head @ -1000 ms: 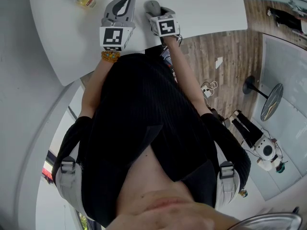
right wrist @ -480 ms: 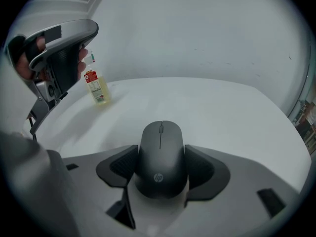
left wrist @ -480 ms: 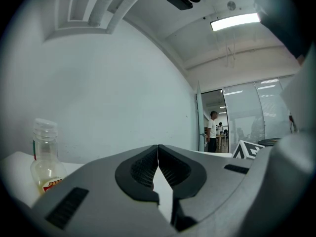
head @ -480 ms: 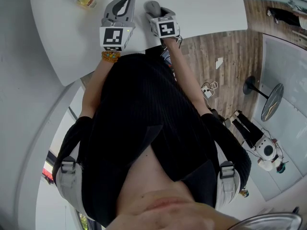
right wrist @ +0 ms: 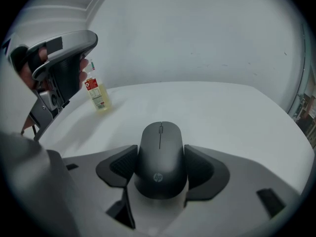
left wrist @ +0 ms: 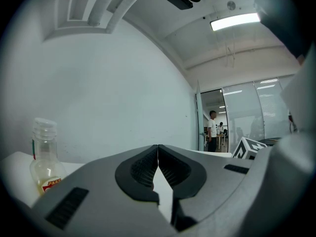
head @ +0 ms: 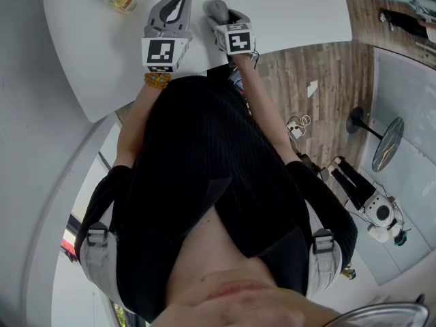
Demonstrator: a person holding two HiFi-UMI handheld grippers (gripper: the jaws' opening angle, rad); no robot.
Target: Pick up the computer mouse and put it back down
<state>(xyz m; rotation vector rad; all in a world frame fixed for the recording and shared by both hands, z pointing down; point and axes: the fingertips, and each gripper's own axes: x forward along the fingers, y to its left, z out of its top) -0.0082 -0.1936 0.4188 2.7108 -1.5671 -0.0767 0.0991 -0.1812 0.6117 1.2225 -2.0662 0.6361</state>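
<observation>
Right tongs [right wrist: 160, 168] grip the mouse [right wrist: 160, 152] (left tongs [left wrist: 158, 174] closed)

The computer mouse [right wrist: 160, 149] is smooth, matt dark-grey plastic, held between the black ribbed pads [right wrist: 122, 166] of my right gripper [right wrist: 160, 158], whose shell is matt grey plastic. The worktop [right wrist: 227, 112] is smooth and white with a dull sheen. The bottle [right wrist: 98, 96] is clear glossy plastic with a paper-like label, and the floor [head: 320, 80] is wood-grained planks.
</observation>
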